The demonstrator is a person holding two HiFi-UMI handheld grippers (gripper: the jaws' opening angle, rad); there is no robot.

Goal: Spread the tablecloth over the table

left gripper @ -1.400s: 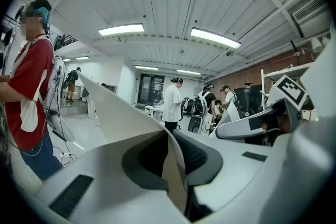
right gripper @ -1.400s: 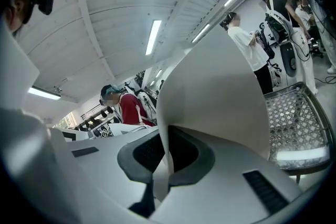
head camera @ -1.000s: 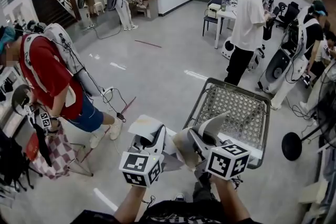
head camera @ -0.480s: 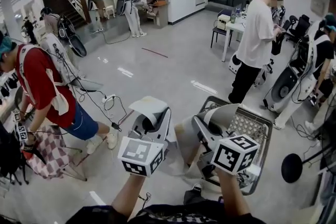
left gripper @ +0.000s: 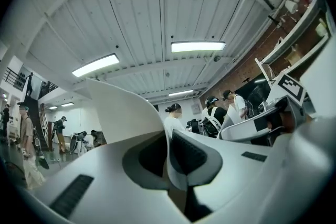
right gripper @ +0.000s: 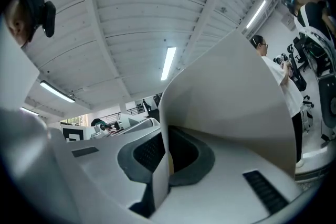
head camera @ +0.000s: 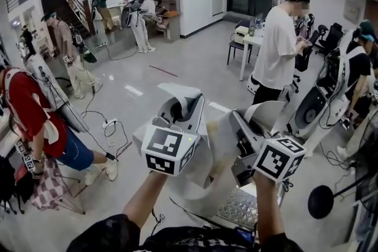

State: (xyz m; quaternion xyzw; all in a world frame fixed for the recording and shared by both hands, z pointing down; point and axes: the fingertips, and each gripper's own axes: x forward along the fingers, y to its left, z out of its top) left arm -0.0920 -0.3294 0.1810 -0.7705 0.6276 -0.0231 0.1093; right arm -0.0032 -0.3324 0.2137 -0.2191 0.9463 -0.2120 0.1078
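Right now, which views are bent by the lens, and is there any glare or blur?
Head view: fisheye bending at the edges, soft lamp reflections on the floor. Left gripper view: round black border, ceiling lamp burnt white. Right gripper view: same border, the near tablecloth slightly soft.

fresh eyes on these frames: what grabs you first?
The pale tablecloth, pinched in both the left tongs and the right tongs, fills the centre of the head view, held up in the air. Each gripper view shows its tongs shut on a fold of it against the ceiling. Behind, a person in a white T-shirt stands on the right, and a metal mesh surface sits below the cloth.
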